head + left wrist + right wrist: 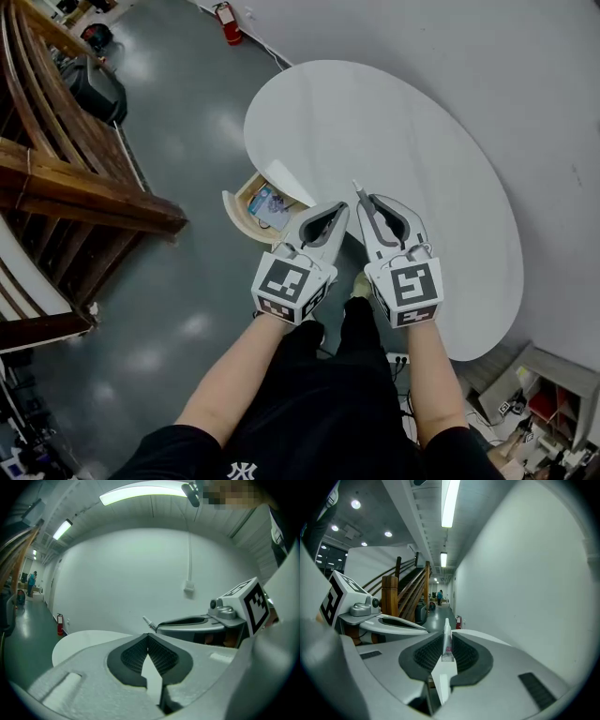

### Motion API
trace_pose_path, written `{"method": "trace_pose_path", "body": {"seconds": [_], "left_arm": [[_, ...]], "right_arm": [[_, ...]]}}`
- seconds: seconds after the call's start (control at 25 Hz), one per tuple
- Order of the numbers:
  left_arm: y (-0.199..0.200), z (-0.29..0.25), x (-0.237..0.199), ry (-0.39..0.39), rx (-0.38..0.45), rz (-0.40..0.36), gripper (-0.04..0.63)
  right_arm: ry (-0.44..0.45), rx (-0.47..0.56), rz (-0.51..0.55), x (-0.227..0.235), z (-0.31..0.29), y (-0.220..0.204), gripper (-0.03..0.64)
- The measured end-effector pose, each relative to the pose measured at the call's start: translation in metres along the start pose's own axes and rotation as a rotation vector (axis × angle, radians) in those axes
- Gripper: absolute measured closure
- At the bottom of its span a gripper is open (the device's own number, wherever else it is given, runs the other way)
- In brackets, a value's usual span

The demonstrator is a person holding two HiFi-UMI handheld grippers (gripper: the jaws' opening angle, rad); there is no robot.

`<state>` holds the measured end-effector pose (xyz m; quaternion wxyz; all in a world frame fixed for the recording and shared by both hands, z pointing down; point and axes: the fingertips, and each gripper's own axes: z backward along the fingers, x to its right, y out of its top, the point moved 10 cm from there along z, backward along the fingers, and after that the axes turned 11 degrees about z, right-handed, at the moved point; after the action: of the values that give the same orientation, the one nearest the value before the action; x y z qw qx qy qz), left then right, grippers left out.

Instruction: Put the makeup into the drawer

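My right gripper (pixel 364 200) is shut on a thin clear makeup tube (pixel 446 645) with pink print; its white tip (pixel 356 187) pokes out past the jaws. The tube's tip (pixel 146 620) also shows in the left gripper view. My left gripper (pixel 341 208) is held close beside the right one, shut with nothing in it, and its jaws (pixel 149 637) meet at the tips. Both hover over the near-left edge of a white oval table (pixel 375 131). A light wooden drawer (pixel 240 199) stands pulled out under the table's left edge, left of both grippers, with a bluish packet (pixel 268 208) inside.
A wooden staircase (pixel 66 187) fills the left side, with a black bag (pixel 94 89) beyond it. A red fire extinguisher (pixel 228 23) stands by the white wall at the top. Low shelves (pixel 544 394) sit at the bottom right. My legs are below the grippers on grey floor.
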<state>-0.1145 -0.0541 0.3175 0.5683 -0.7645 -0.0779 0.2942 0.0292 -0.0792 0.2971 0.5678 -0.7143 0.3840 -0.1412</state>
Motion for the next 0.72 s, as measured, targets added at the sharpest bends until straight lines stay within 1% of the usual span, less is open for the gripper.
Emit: {"method": "trace_pose_path", "body": {"seconds": [0.36,0.72], "left_arm": [[-0.005,0.032,-0.034,0.088,0.022,0.032,0.586],[-0.018,0.045,-0.067,0.14,0.019,0.064,0.586]], "right_arm": [[0.085,0.012,0.002,-0.035,-0.032,0.007,0.549],[0.141,-0.002,-0.01,-0.057,-0.067,0.001,0.549]]}}
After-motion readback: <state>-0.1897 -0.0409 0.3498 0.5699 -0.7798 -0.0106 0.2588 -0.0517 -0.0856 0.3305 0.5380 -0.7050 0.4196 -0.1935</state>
